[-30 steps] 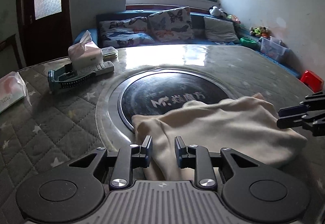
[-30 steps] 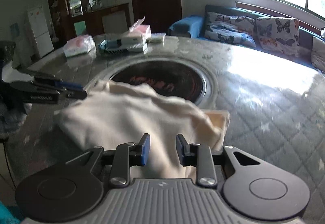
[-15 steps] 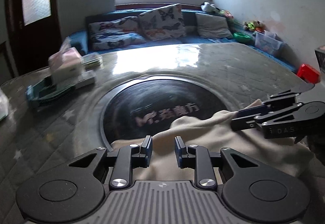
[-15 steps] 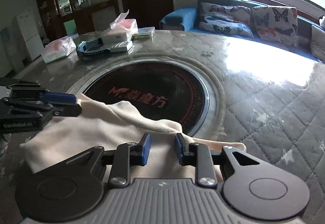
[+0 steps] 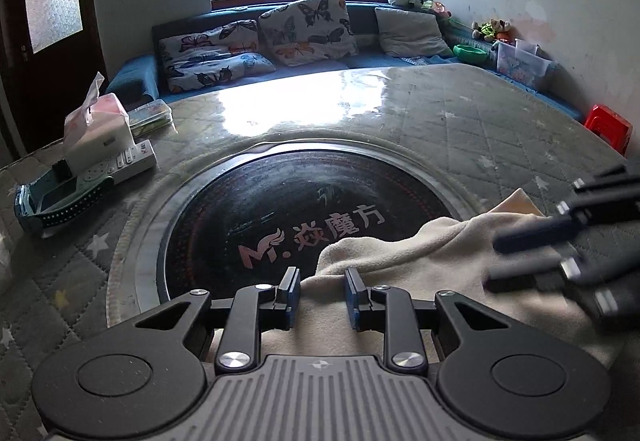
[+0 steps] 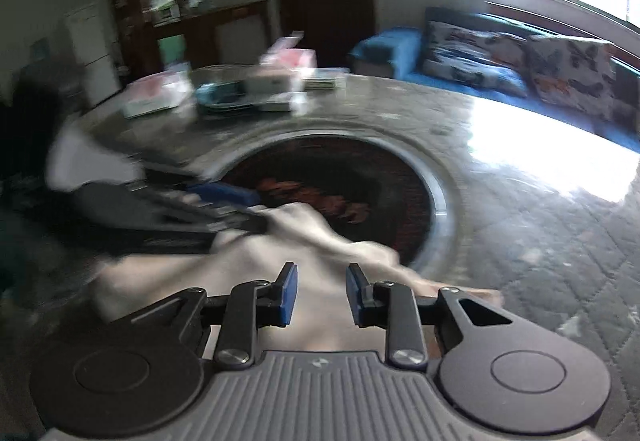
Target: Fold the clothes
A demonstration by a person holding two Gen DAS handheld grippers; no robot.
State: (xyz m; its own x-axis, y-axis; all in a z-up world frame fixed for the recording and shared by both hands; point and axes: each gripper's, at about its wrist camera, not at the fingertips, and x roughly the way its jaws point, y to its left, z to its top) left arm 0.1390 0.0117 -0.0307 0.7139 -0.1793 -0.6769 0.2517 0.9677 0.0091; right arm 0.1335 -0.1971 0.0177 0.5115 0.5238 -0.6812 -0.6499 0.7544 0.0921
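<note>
A cream garment (image 5: pixel 420 261) lies bunched on the quilted table, partly over the black round hotplate (image 5: pixel 288 201). My left gripper (image 5: pixel 320 293) is open, its blue pads just above the garment's near edge, holding nothing. My right gripper (image 6: pixel 320 291) is open over the same cloth (image 6: pixel 320 241), holding nothing. In the left wrist view the right gripper (image 5: pixel 520 253) shows blurred at the right, over the cloth. In the right wrist view the left gripper (image 6: pixel 240 209) shows blurred at the left, at the cloth's far end.
A tissue box (image 5: pixel 98 125), a white remote (image 5: pixel 128 161) and a teal device (image 5: pixel 60 197) sit at the table's left. A flat plastic box (image 5: pixel 152 117) lies behind them. A sofa with butterfly cushions (image 5: pixel 304 25) stands beyond the table. A red stool (image 5: pixel 608 127) is at the right.
Both grippers have shifted over the cloth and the right one is moving fast, blurring its view. The garment has been pulled nearer and is more bunched. Both stay open.
</note>
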